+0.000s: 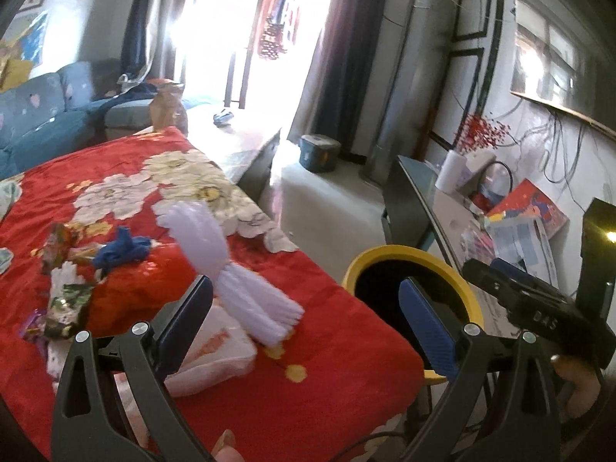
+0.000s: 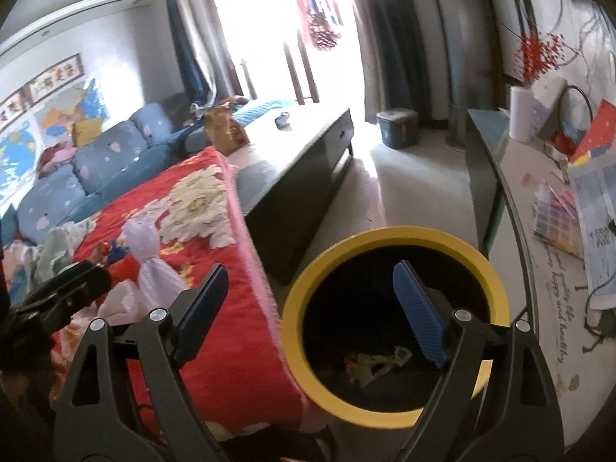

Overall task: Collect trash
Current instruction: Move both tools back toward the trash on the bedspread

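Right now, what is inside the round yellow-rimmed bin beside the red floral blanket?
In the yellow-rimmed bin, a crumpled pale wrapper with orange bits lies on the dark bottom. The open right gripper covers part of the inside, and the rest is too dark to tell.

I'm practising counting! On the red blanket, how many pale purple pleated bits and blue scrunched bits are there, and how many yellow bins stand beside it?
Pale purple pleated piece: 1
Blue scrunched piece: 1
Yellow bin: 1
Total: 3

Blown-out daylight from the window (image 1: 246, 27) causes glare; fisheye edges bend, slight motion blur.
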`<state>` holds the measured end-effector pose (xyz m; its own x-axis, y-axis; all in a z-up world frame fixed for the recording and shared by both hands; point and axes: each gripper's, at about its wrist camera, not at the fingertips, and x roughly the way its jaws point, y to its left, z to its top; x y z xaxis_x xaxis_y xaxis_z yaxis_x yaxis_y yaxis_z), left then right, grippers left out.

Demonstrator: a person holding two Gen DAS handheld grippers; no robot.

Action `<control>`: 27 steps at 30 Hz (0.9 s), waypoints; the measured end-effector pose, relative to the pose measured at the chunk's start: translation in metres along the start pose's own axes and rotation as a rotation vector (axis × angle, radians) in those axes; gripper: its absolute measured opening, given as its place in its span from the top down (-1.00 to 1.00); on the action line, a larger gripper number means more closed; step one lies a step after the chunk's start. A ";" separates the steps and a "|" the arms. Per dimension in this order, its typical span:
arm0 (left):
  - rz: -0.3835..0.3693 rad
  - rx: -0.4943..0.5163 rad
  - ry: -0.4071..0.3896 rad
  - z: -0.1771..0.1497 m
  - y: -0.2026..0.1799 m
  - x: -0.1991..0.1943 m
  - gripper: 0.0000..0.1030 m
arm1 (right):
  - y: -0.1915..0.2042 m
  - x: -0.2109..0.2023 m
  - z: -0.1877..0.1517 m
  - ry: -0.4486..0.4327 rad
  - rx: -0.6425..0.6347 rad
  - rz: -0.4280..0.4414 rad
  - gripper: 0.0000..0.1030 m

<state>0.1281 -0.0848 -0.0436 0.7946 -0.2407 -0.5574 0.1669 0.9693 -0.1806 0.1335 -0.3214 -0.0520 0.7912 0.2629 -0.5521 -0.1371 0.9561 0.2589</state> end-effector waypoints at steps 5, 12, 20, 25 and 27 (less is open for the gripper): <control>0.025 -0.028 -0.011 0.002 0.015 -0.010 -0.83 | 0.018 -0.002 -0.002 -0.005 -0.048 0.044 -0.54; 0.059 -0.063 -0.029 -0.001 0.038 -0.025 -0.84 | 0.040 -0.001 -0.005 0.008 -0.102 0.094 -0.54; 0.097 -0.101 -0.048 -0.001 0.061 -0.043 -0.84 | 0.072 0.003 -0.011 0.036 -0.173 0.148 -0.54; 0.116 -0.123 -0.046 -0.004 0.077 -0.051 -0.85 | 0.094 0.006 -0.012 0.051 -0.208 0.182 -0.54; 0.128 -0.136 -0.046 -0.005 0.084 -0.054 -0.85 | 0.102 0.008 -0.011 0.057 -0.226 0.199 -0.54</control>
<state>0.0961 0.0099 -0.0324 0.8308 -0.1102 -0.5456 -0.0154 0.9753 -0.2204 0.1191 -0.2206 -0.0385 0.7020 0.4484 -0.5533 -0.4200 0.8881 0.1868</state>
